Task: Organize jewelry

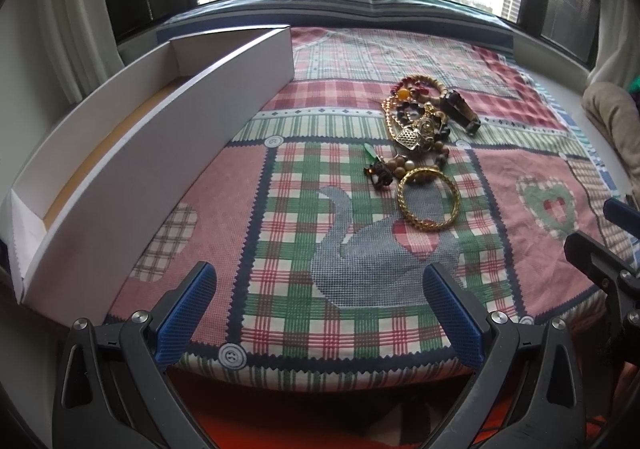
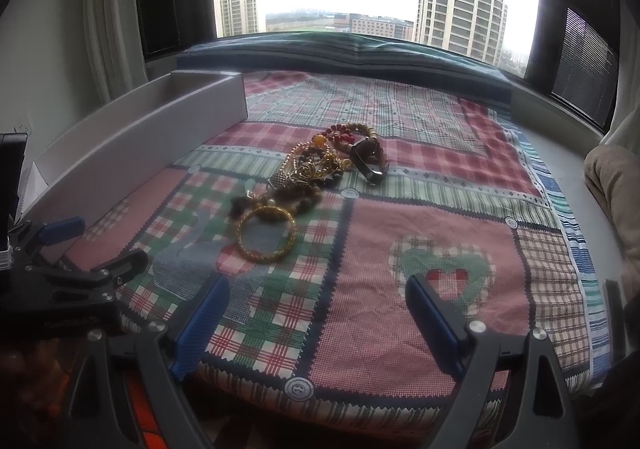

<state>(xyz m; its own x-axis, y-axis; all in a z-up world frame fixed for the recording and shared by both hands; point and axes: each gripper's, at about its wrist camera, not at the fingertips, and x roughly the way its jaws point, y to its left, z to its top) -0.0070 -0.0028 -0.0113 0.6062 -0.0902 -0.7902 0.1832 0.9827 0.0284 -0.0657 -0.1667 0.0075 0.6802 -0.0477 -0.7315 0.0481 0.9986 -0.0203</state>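
A tangled pile of jewelry (image 1: 420, 121) lies on the patchwork cloth: bead bracelets, gold chains and a dark watch-like band (image 1: 460, 107). A gold bangle (image 1: 428, 199) lies nearest me, apart from the pile's front. A long white open box (image 1: 160, 137) stands at the left. My left gripper (image 1: 320, 297) is open and empty, near the cloth's front edge. In the right wrist view the pile (image 2: 320, 169), bangle (image 2: 266, 235) and box (image 2: 132, 145) show too. My right gripper (image 2: 318, 305) is open and empty, right of the bangle.
The patchwork cloth (image 1: 280, 209) covers a window ledge; a folded dark blanket (image 2: 360, 49) lies along the glass. A beige cushion (image 2: 616, 185) sits at the right. Curtains hang at both sides. The left gripper shows at the left edge of the right wrist view (image 2: 60, 249).
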